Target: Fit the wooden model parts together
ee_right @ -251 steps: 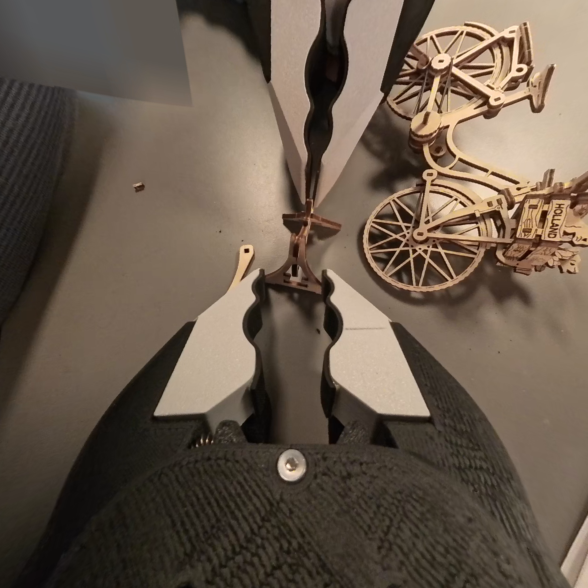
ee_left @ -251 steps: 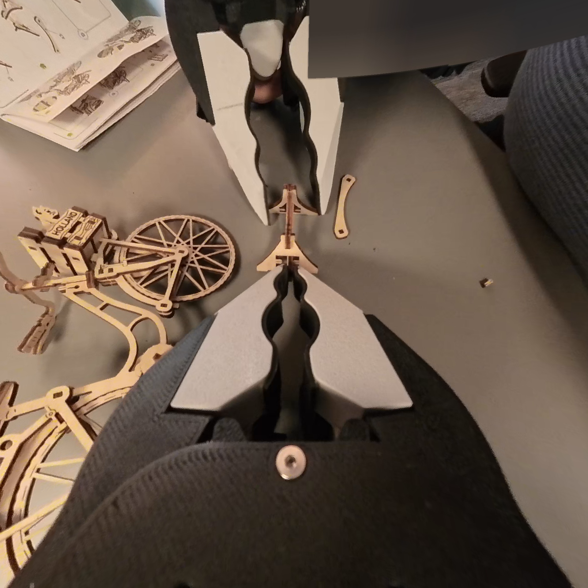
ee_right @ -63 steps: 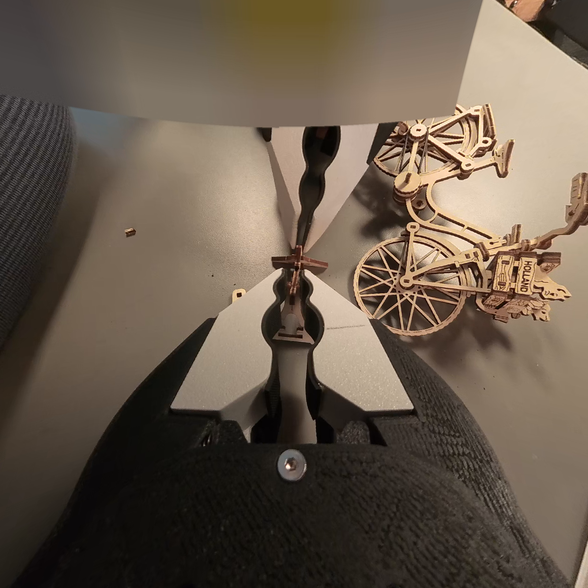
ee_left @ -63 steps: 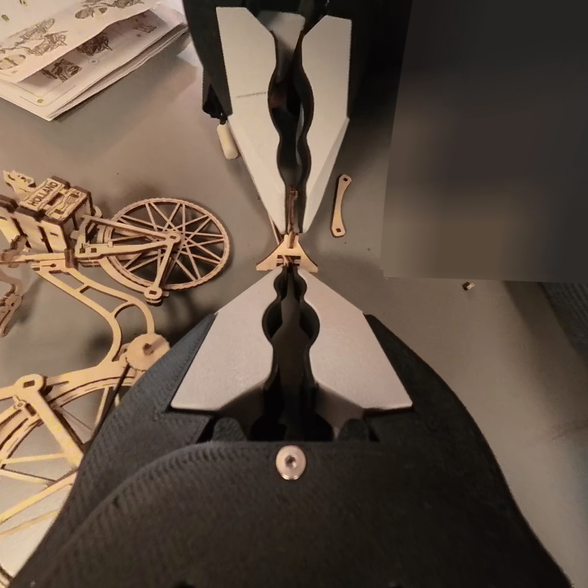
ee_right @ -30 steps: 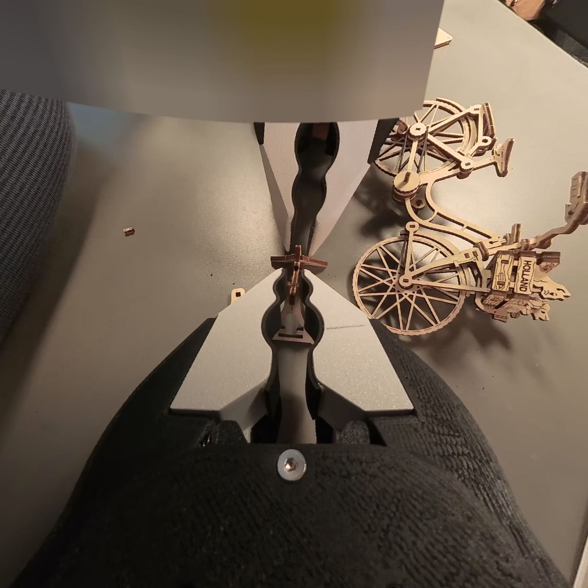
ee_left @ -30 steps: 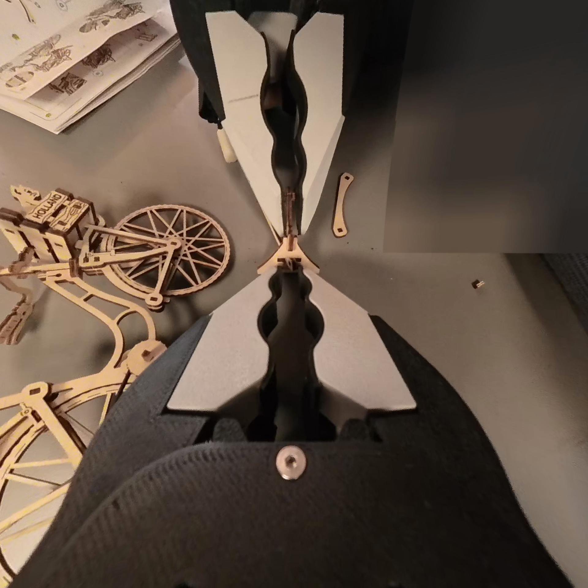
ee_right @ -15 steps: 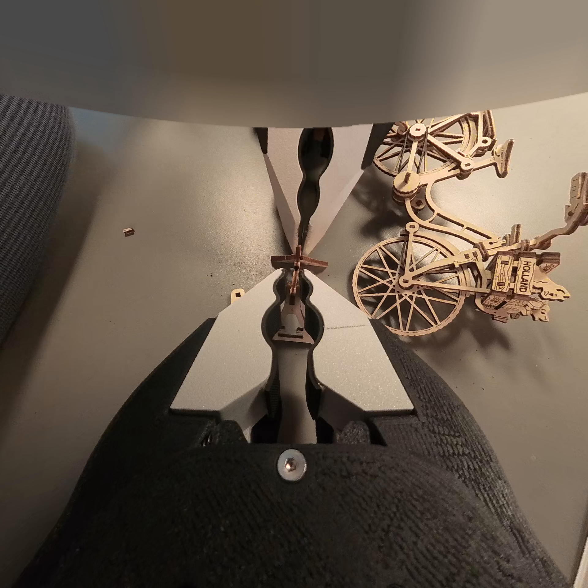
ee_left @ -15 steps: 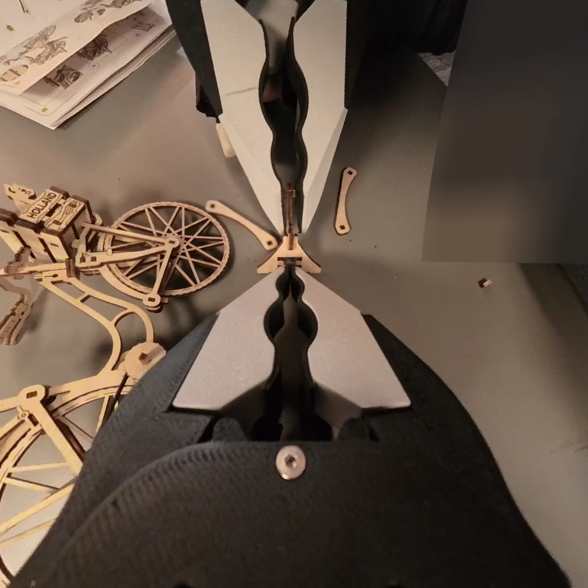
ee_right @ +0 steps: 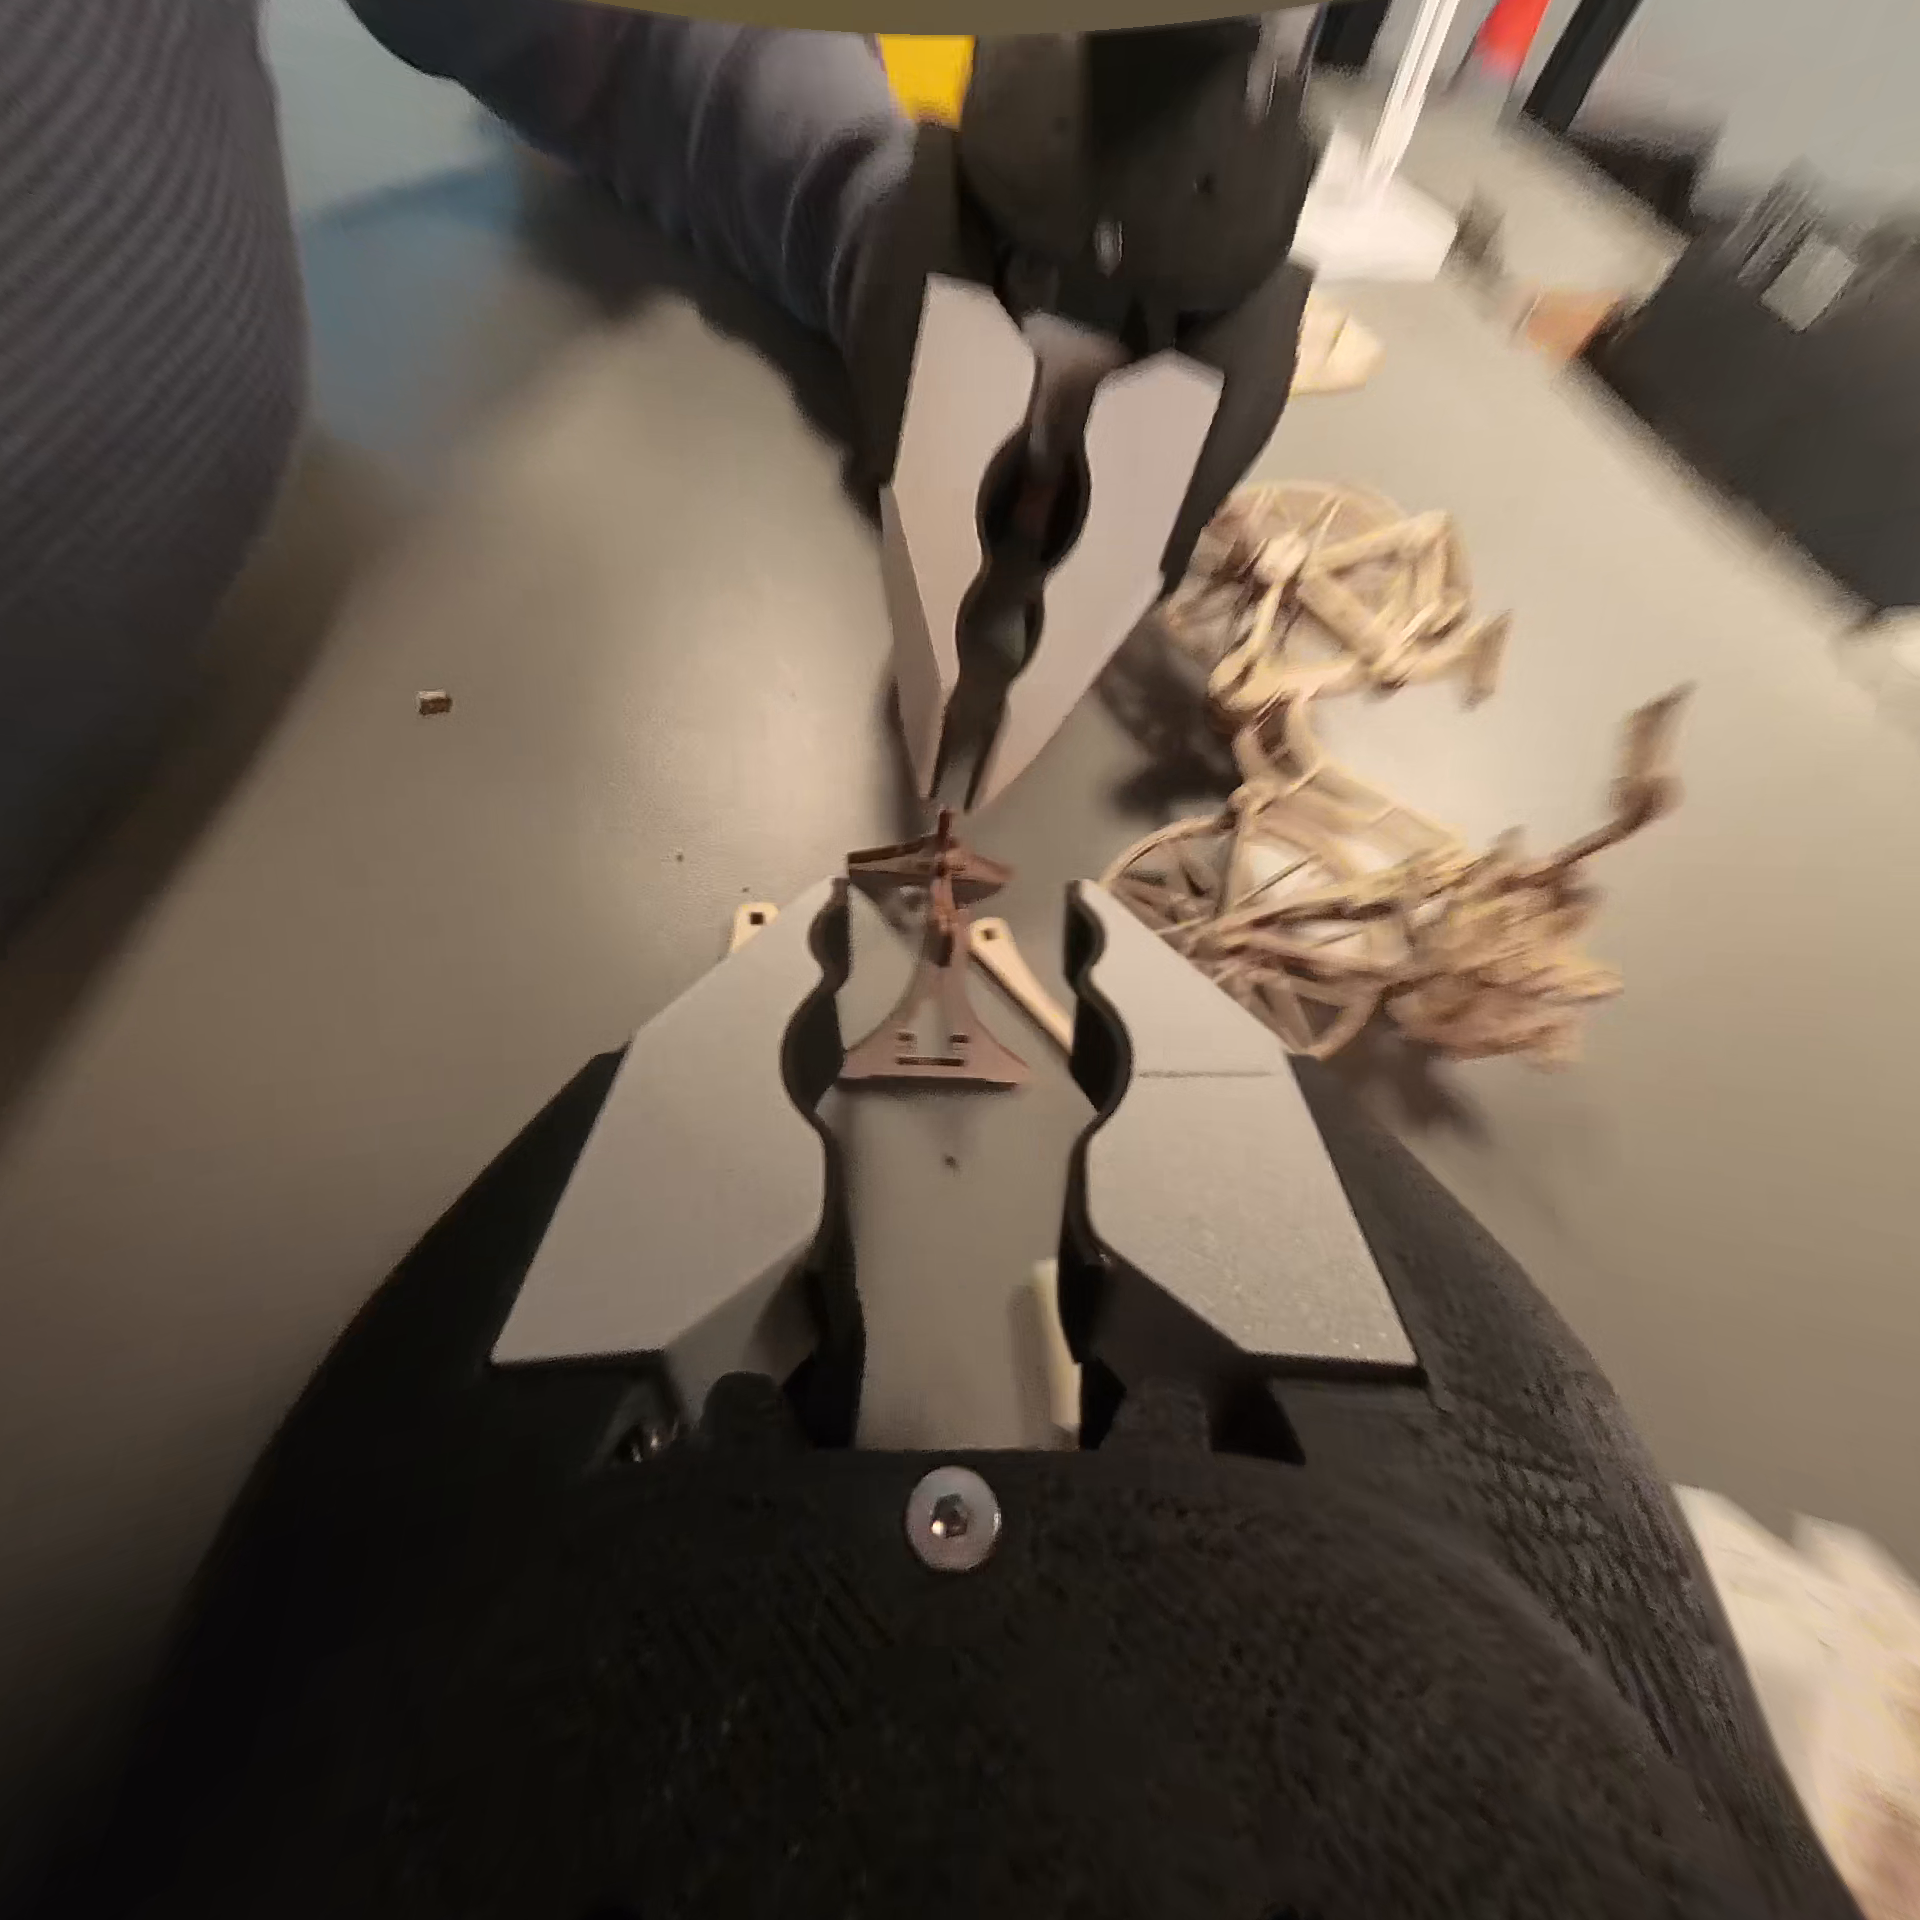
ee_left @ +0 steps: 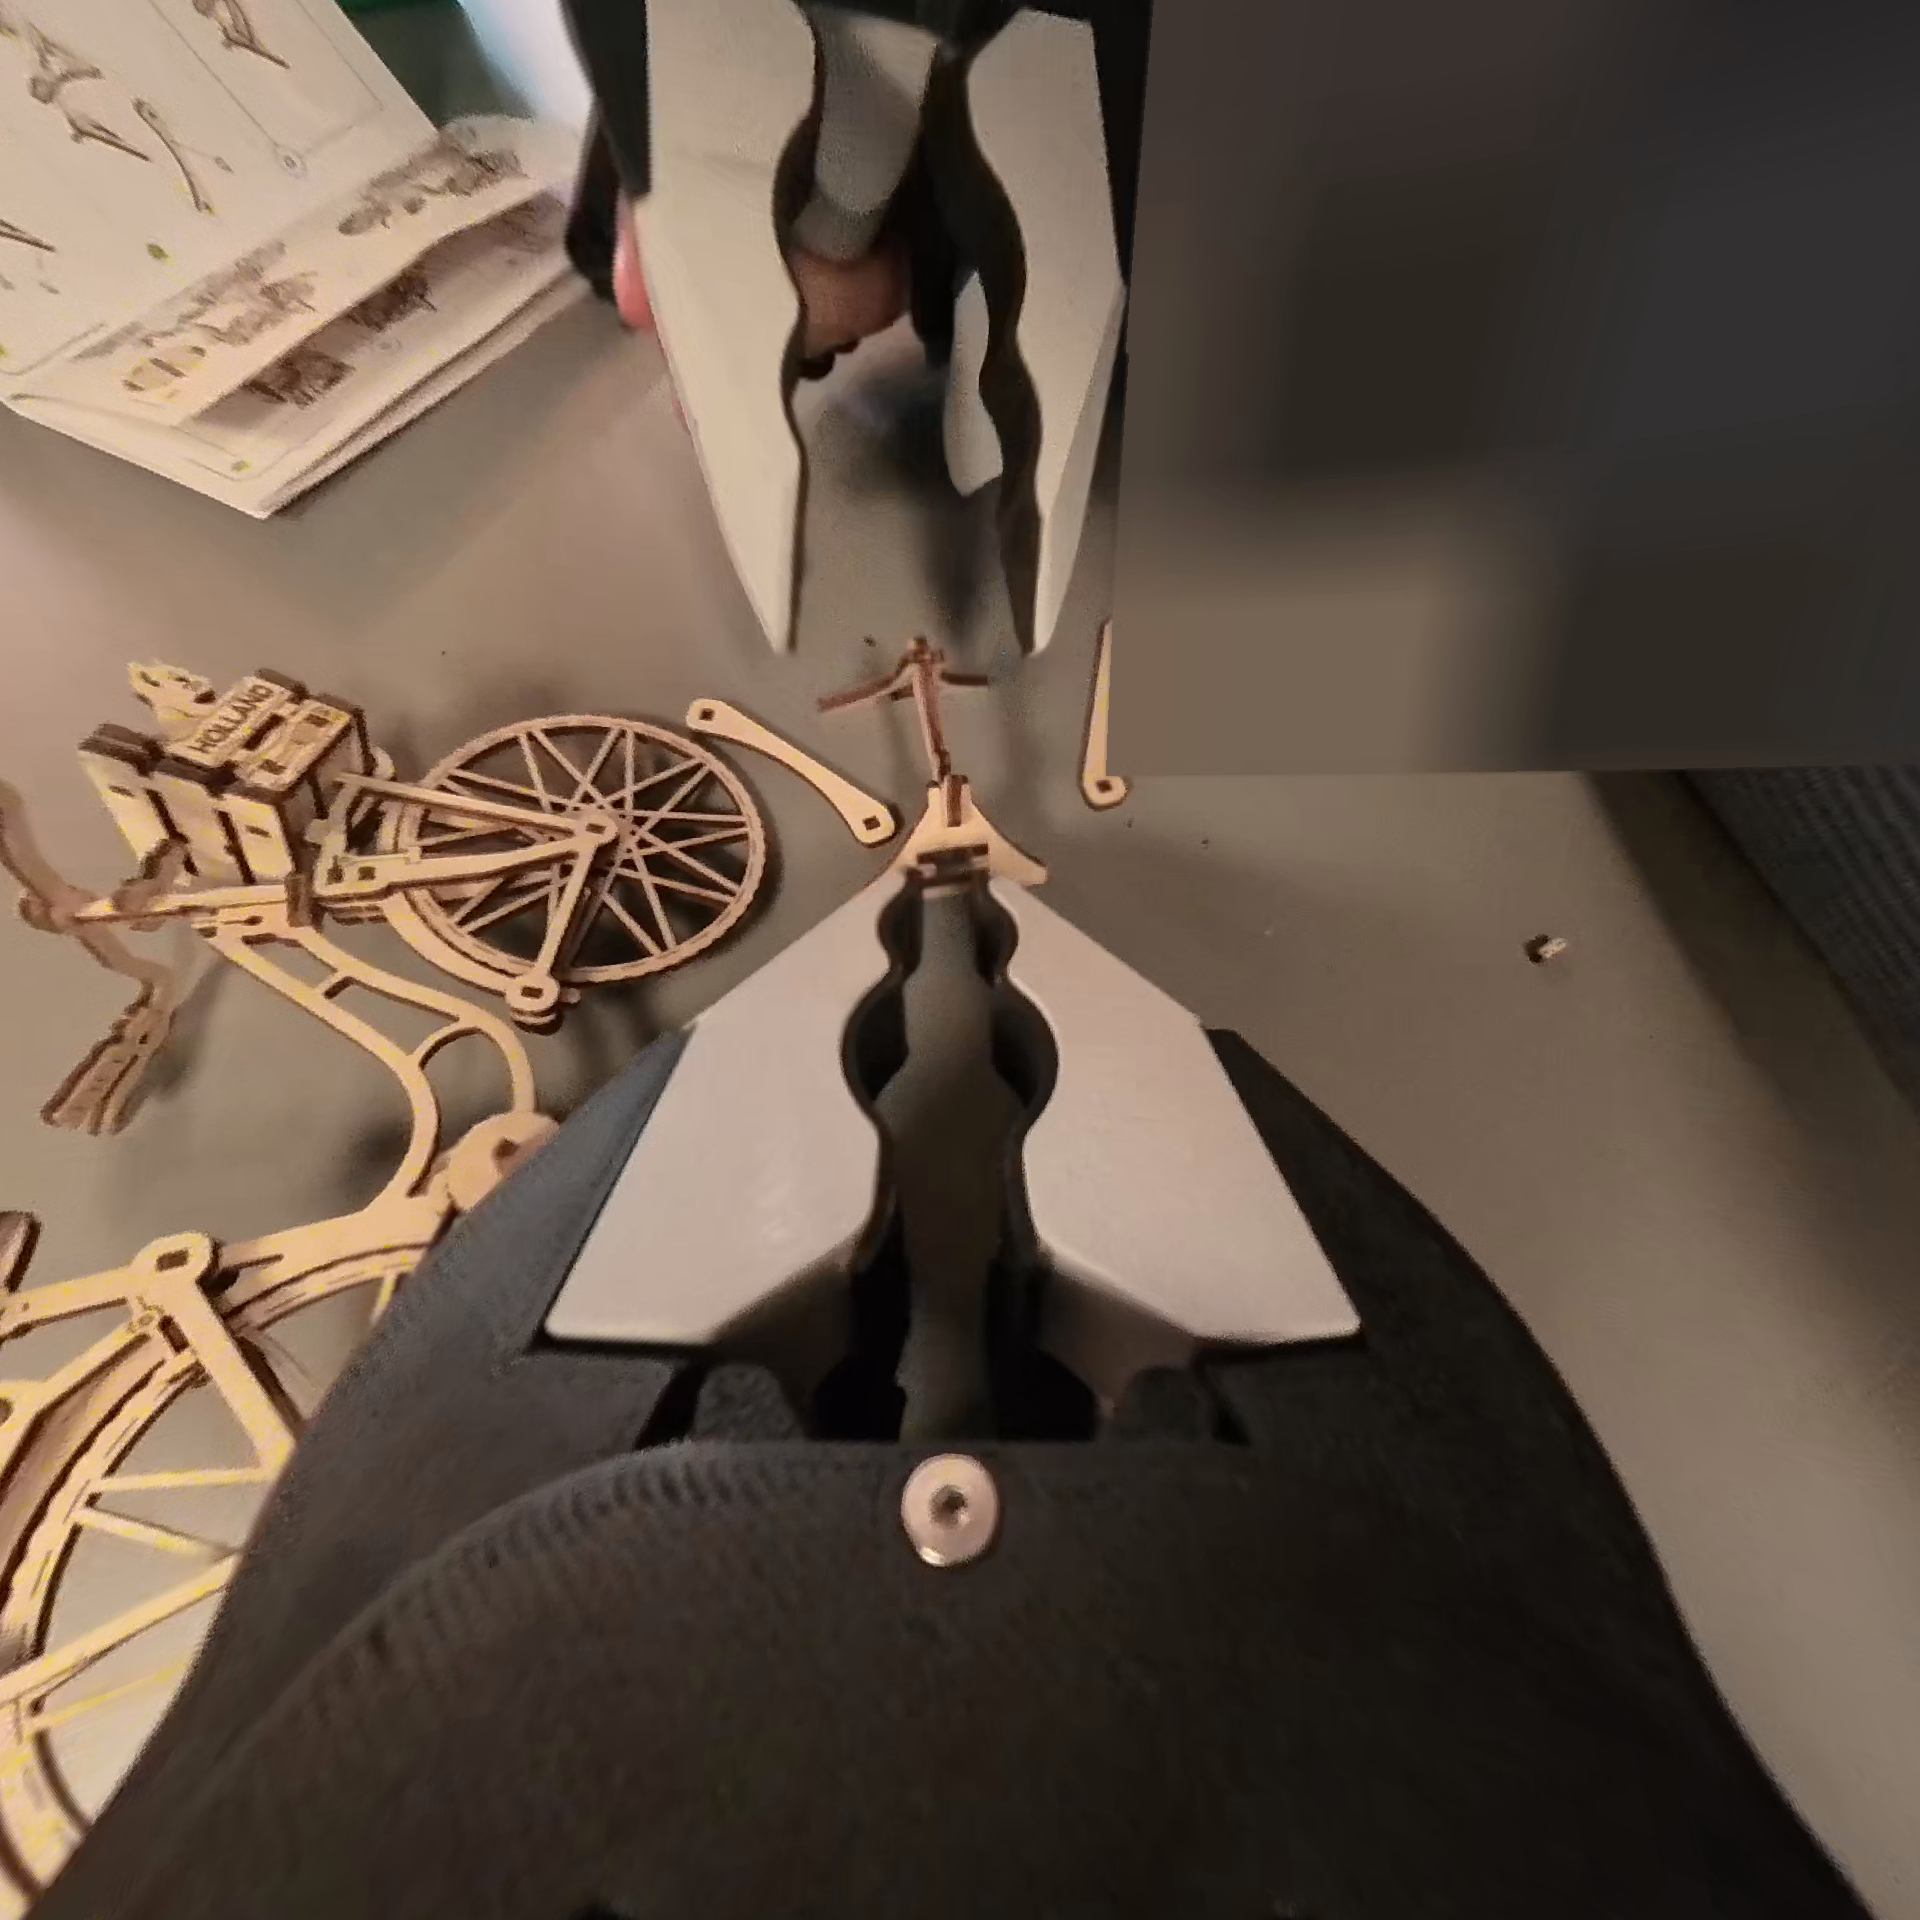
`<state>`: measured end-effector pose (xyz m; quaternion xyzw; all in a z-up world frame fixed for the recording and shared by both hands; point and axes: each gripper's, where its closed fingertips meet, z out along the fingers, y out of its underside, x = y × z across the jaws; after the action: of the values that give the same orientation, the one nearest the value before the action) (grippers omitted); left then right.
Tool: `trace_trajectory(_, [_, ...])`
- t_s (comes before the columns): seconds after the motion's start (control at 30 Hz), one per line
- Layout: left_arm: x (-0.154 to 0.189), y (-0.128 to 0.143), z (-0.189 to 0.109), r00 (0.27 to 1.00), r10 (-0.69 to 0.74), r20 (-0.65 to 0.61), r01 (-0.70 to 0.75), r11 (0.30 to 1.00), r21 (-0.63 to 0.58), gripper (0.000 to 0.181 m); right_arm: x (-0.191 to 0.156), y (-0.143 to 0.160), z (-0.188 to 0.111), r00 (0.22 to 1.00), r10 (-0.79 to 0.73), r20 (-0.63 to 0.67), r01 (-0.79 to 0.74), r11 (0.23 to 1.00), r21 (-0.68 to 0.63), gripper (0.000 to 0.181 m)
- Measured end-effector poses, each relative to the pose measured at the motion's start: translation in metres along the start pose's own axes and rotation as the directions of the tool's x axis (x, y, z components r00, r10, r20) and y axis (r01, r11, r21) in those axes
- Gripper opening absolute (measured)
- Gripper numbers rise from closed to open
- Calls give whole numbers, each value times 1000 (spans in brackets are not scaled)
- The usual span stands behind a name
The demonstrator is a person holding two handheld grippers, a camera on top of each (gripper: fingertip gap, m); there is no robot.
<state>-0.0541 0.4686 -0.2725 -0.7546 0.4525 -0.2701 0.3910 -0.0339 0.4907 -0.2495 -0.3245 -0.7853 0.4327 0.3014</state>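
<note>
Item: small wooden sub-assembly (ee_left: 940, 821), pinched at its flared foot by the closed left tongs (ee_left: 943, 883), above the tabletop (ee_left: 1351, 1039). Right tongs (ee_right: 951, 914): spread wide, gripping nothing, straddling the piece. Recommended: left grip kept steady; joint checked before release.

The left gripper (ee_left: 948, 878) has its grey fingers nearly together, the tips pinching something small between them. In the right wrist view it (ee_right: 954, 795) points back toward the camera from ahead, tips low and pressed close, a dark sleeve (ee_right: 727, 156) behind its black body. The right gripper (ee_right: 954, 904) has its jaws spread wide, clear of anything between them. In the left wrist view it (ee_left: 904, 634) hangs opposite, fingers parted, tips pointing down toward the left gripper's tips and just short of them.
</note>
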Motion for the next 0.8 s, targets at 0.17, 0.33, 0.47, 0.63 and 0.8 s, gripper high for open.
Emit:
trace_trajectory(0.17, [-13,-17,-11,992,45,121,-60,990,127,26,40,-19,-29,921,-189,-341,225,972,71,48])
trace_trajectory(0.33, [-32,-40,-36,922,135,363,-247,927,283,32,89,-17,-66,652,-274,-707,352,935,-38,7])
trace_trajectory(0.47, [-41,-48,-53,821,201,535,-408,862,302,13,95,-6,-55,700,-200,-685,295,955,23,0])
trace_trajectory(0.63, [-37,-46,-46,767,297,569,-495,838,229,0,97,-3,-53,706,-200,-679,285,958,15,0])
trace_trajectory(0.8, [-35,-44,-43,744,336,577,-526,828,197,0,95,-2,-50,716,-210,-666,284,959,3,0])
